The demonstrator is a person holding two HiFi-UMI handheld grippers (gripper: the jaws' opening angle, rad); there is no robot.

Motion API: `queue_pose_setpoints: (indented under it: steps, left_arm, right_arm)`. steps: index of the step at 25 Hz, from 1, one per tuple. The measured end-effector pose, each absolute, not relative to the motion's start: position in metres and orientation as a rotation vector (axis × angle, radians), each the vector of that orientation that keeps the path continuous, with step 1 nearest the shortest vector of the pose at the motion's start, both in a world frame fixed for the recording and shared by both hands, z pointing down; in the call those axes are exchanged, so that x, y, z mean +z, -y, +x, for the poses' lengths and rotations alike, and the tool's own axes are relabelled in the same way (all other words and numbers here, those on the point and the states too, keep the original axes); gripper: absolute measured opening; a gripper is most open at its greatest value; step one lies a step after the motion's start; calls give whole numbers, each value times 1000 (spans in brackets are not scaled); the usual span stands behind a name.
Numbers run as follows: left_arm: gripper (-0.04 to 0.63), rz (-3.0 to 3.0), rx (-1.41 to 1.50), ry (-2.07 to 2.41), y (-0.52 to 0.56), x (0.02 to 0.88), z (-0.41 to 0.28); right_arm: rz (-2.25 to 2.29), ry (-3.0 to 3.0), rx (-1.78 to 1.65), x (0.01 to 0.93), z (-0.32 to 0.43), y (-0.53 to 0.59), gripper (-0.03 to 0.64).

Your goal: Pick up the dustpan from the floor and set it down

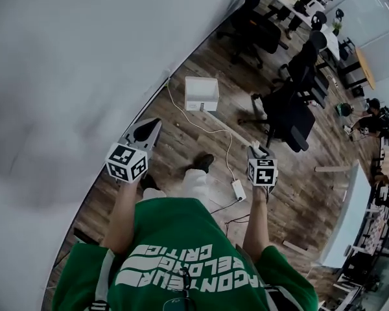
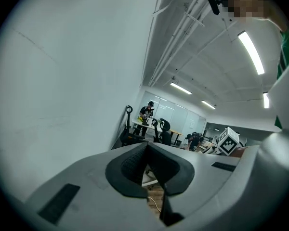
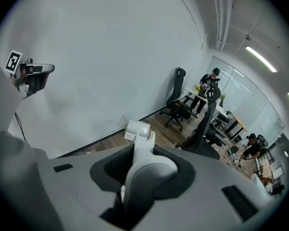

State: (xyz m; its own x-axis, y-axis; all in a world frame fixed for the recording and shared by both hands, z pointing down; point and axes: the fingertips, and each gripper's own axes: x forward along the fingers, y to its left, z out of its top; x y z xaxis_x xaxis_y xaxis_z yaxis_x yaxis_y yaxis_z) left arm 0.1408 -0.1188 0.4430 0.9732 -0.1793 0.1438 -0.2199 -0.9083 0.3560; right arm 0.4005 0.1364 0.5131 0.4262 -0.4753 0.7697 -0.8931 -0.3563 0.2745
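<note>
While the person stands beside a white wall (image 1: 84,57), the right gripper (image 3: 142,158) is clenched on the long white handle (image 3: 147,170) of the dustpan (image 1: 201,94). The pan hangs low by the wooden floor (image 1: 181,141), and contact is unclear. The left gripper (image 2: 147,148) is closed and empty. The pickup looks done; setting down and letting go remain.

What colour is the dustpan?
The dustpan is white, clearest in the head view.

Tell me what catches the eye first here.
The right claw is clamped on a white handle, low centre in its own view. Ahead on the wooden floor a white box sits by the wall, black office chairs beyond it.
</note>
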Motion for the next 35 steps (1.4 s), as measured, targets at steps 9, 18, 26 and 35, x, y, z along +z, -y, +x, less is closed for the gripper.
queue_pose_setpoints:
  steps: [9,18,26,35]
  left_arm:
    - [-5,2664,165,404,127,468,106]
    - [-5,2553,199,498,118,506,74]
    - [-4,2480,223,607,115,532,39]
    - [-5,2429,254,644,107,550,14]
  right_arm:
    - [1835,1193,878,575,380,-120,118]
    - [1686,1247,924,623,354,-89,118]
    - [1526,1306,899,658,325,-58,117]
    - [1383,1341,900,693,290,-33,117]
